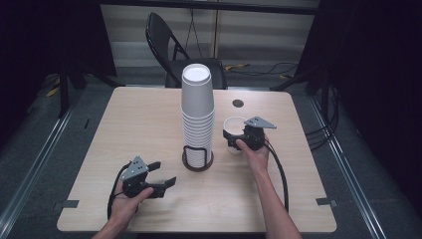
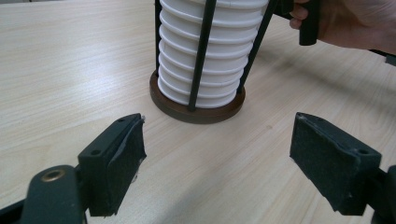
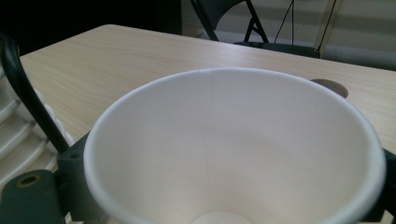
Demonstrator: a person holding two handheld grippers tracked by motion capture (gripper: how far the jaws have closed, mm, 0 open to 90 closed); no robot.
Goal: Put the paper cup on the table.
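A tall stack of white paper cups [image 1: 197, 112] stands upside down in a black wire holder with a round brown base [image 1: 197, 160] at the table's middle. In the left gripper view the stack [image 2: 205, 51] and its base [image 2: 198, 109] rise just ahead of the jaws. My left gripper [image 1: 164, 174] sits open on the table, near left of the stack, holding nothing. My right gripper [image 1: 236, 135] is shut on a single upright white cup [image 1: 234, 125] just right of the stack. That cup's open mouth [image 3: 233, 149] shows large in the right gripper view.
The wooden table [image 1: 149, 114] has a round cable hole [image 1: 238, 103] at its back right. A black folding chair [image 1: 174, 50] stands behind the far edge. Tape marks lie at the near corners [image 1: 323, 201]. Metal floor rails run along both sides.
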